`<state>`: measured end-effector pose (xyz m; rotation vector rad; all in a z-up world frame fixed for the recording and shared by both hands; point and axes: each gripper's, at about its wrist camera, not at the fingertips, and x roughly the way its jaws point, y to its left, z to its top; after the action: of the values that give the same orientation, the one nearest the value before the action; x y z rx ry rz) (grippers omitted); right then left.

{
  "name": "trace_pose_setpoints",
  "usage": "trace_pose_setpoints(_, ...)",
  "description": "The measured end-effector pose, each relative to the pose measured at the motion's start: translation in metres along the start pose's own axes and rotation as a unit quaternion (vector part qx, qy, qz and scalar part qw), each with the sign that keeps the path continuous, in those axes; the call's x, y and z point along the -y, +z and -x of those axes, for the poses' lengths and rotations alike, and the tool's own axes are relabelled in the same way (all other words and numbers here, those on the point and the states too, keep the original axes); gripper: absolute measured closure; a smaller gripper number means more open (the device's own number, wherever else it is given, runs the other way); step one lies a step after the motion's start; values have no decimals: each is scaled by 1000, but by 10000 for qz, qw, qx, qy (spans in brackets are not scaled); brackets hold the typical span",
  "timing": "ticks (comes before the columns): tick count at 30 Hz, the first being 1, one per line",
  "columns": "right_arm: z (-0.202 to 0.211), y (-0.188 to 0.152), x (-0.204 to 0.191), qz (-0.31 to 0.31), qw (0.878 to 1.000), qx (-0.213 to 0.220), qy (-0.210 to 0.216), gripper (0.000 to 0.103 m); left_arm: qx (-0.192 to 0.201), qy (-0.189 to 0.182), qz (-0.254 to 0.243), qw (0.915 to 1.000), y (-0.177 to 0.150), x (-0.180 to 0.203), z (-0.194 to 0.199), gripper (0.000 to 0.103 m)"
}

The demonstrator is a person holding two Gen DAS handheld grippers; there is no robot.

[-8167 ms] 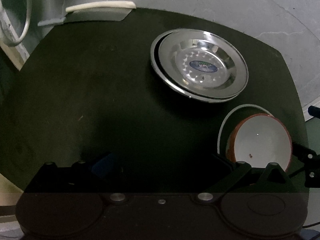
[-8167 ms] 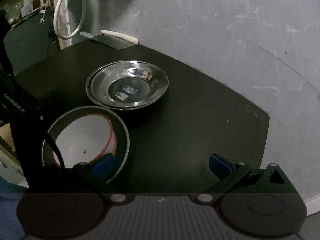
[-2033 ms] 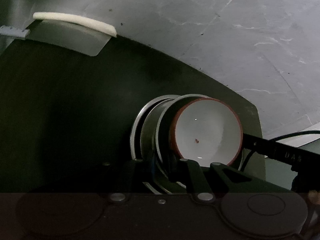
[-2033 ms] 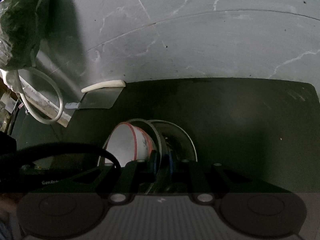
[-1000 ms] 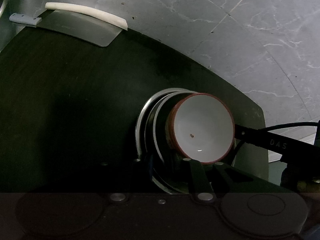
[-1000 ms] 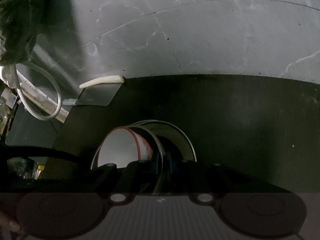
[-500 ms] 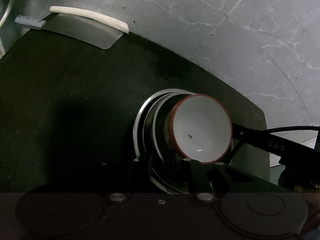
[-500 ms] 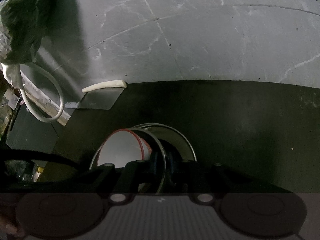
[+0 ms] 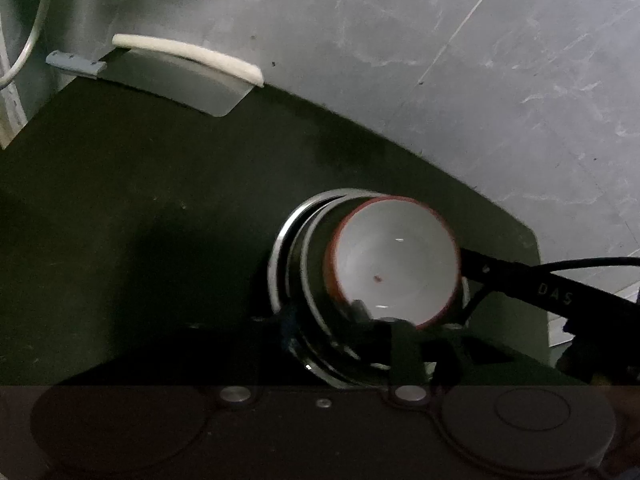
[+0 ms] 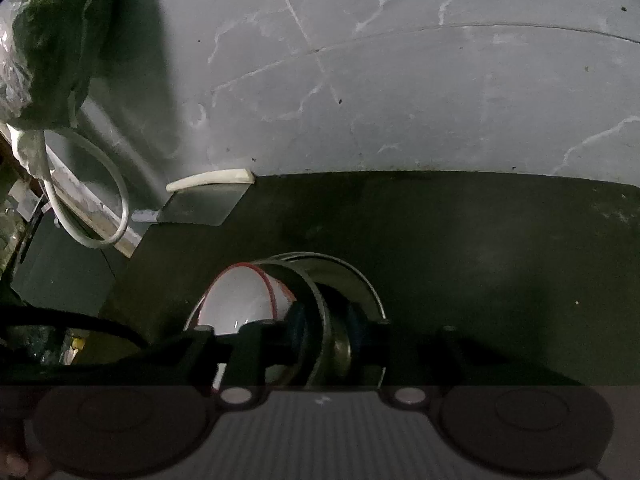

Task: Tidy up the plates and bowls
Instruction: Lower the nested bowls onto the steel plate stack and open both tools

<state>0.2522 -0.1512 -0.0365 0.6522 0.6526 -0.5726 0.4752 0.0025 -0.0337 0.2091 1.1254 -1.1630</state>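
Observation:
A white bowl with a red-brown rim [image 9: 392, 264] sits nested in a stack of steel plates [image 9: 280, 264] over the dark table [image 9: 140, 200]. My left gripper [image 9: 344, 332] is shut on the stack's near rim. My right gripper [image 10: 326, 332] is shut on the opposite rim, with plate edges [image 10: 360, 280] standing between its fingers. In the right wrist view the bowl [image 10: 240, 300] shows left of those fingers. The stack is tilted, its open side toward the left wrist camera. Whether it touches the table is hidden.
A cleaver [image 9: 176, 84] with a grey handle lies at the table's far left edge against the grey wall [image 9: 440, 60], also in the right wrist view as the cleaver [image 10: 200, 204]. A white hose loop [image 10: 100, 200] and a plastic bag [image 10: 40, 40] hang at the left.
Eight seconds ago the bowl on its plate sat apart from the steel plates and both grippers were open. Now all form one stack gripped from both sides. Over the last second it barely moved.

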Motion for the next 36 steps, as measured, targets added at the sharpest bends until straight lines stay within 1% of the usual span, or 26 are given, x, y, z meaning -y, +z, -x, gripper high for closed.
trace_pose_setpoints(4,5,-2,1,19,10000,52,-2,70,77,-6,-107,9999,-3,9,3,64)
trace_pose_setpoints(9,12,-7,3,-43,9999,161,-23,60,205,17,-130,9997,-6,17,8,59)
trace_pose_setpoints(13,18,-11,4,-91,9997,243,-8,53,337,71,-168,9993,-8,20,15,50)
trace_pose_setpoints(15,22,-12,5,-101,9996,276,48,44,400,103,-162,9990,-9,20,18,46)
trace_pose_setpoints(17,25,-14,3,-68,9994,318,95,43,474,146,-145,9987,-12,20,22,39)
trace_pose_setpoints(19,29,-16,0,0,9993,355,93,40,567,189,-101,9982,-15,20,26,35)
trace_pose_setpoints(21,32,-18,-1,44,9992,394,107,34,658,241,-53,9975,-17,19,31,30)
trace_pose_setpoints(23,37,-20,-2,90,9990,437,80,29,775,366,31,9963,-21,18,36,22)
trace_pose_setpoints(24,40,-21,-3,116,9988,463,61,26,834,429,80,9956,-24,17,39,21)
trace_pose_setpoints(25,43,-22,-4,157,9986,506,48,24,883,466,114,9949,-26,17,41,18)
trace_pose_setpoints(26,46,-23,-5,200,9983,545,40,20,943,496,139,9942,-28,16,44,14)
trace_pose_setpoints(27,49,-25,-6,254,9980,585,29,17,1018,532,162,9932,-31,16,46,12)
trace_pose_setpoints(31,59,-28,-11,380,9970,667,-14,11,1175,609,195,9910,-39,17,54,2)
trace_pose_setpoints(33,64,-30,-12,408,9965,734,-5,6,1264,611,176,9899,-42,19,58,1)
trace_pose_setpoints(36,72,-33,-15,431,9957,813,-47,1,1394,629,128,9882,-45,23,65,1)
